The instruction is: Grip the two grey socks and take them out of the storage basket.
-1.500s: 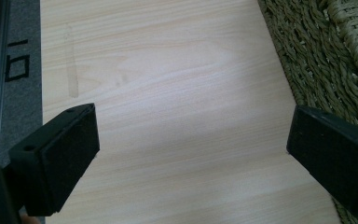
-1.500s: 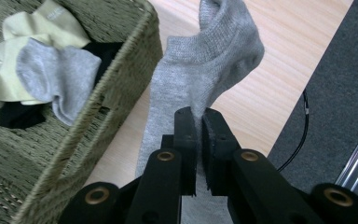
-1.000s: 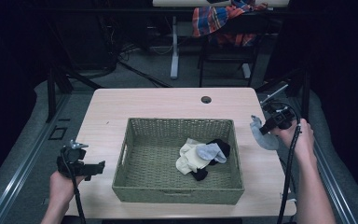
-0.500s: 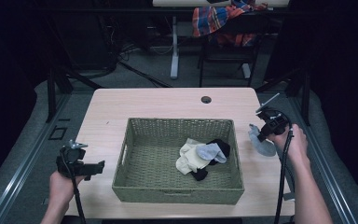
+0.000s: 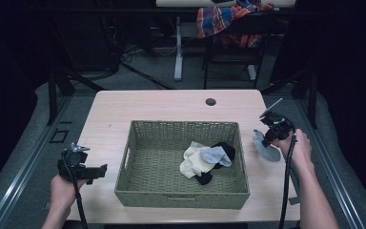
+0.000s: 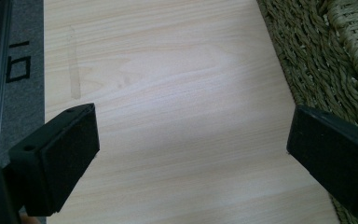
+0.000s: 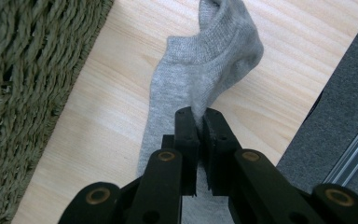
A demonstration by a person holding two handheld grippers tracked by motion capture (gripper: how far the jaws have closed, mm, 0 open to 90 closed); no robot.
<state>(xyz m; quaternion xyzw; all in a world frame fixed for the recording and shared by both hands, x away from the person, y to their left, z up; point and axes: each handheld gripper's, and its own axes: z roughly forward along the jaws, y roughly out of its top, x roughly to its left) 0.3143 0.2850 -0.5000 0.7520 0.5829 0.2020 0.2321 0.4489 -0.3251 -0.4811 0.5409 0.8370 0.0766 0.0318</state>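
A grey sock hangs pinched between the jaws of my right gripper, its toe end resting on the pale wooden table. From above, that right gripper sits just right of the woven green basket, with the grey sock draped on the table beneath it. Inside the basket lies a small heap of socks: cream, pale blue and black. My left gripper hovers at the table's left front edge; its jaws stand wide apart around bare wood.
The basket's woven wall lies close to the left gripper's far jaw. A round cable hole marks the table's back edge. Grey floor and a metal rail run beside the table's right edge. A chair with plaid cloth stands behind.
My right gripper has sunk toward the table with the grey sock, which now lies partly on the wood. The left hand has stayed put.
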